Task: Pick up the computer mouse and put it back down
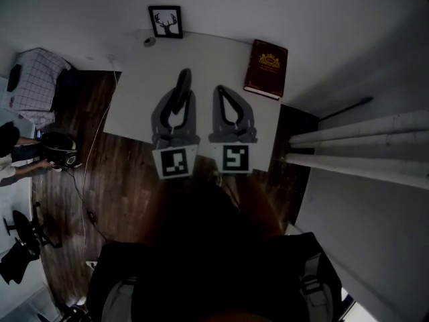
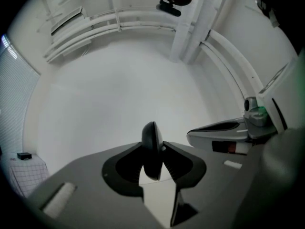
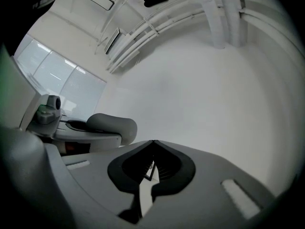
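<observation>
The black computer mouse (image 1: 181, 86) is held on its edge, above the white table (image 1: 201, 52). My left gripper (image 1: 179, 100) is shut on it. In the left gripper view the mouse (image 2: 151, 149) stands upright, pinched between the two dark pads. My right gripper (image 1: 220, 91) hovers just to the right of the left one, shut with nothing between its jaws. Both gripper views look out at white wall and ceiling pipes. Each also shows the other gripper alongside: the right gripper (image 2: 219, 130) and the left gripper (image 3: 95, 125).
A dark red book (image 1: 265, 69) lies at the table's far right corner. A framed deer picture (image 1: 165, 22) and a small round object (image 1: 149, 41) stand at its far edge. A cable (image 1: 94, 146) runs over the wooden floor at left, near a person (image 1: 13, 156).
</observation>
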Action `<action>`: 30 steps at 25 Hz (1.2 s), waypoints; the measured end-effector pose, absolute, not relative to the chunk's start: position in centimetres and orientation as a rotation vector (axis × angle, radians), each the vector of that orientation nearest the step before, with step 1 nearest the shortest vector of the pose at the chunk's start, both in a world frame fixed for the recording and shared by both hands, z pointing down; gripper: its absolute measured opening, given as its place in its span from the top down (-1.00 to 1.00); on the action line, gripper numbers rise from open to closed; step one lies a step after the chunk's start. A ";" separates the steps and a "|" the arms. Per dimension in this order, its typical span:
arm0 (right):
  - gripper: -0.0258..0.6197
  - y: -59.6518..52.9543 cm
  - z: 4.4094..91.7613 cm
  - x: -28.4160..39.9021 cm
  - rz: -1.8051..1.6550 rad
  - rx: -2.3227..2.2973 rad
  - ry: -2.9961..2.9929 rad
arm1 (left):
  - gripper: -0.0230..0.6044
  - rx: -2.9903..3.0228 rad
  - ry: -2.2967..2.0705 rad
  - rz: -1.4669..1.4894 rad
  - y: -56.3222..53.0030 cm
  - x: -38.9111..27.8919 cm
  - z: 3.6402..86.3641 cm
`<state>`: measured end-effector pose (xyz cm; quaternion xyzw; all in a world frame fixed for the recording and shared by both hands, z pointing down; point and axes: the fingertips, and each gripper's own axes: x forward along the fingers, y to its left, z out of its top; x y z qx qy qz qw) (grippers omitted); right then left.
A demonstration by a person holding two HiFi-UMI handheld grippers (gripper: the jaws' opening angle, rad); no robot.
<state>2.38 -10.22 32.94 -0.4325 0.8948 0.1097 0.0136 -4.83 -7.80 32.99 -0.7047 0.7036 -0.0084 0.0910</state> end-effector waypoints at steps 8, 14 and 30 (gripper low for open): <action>0.88 -6.7 33.3 0.7 0.341 -1.369 2.798 | 0.53 -2.123 2.083 -0.013 -4.4 -6.3 33.1; 0.88 -2.6 32.8 -1.2 0.358 -1.375 2.804 | 0.53 -2.126 2.059 -0.007 -0.7 -7.9 32.7; 0.88 9.7 31.5 -1.1 0.426 -1.486 2.719 | 0.53 -2.166 1.967 0.061 11.5 -8.4 32.1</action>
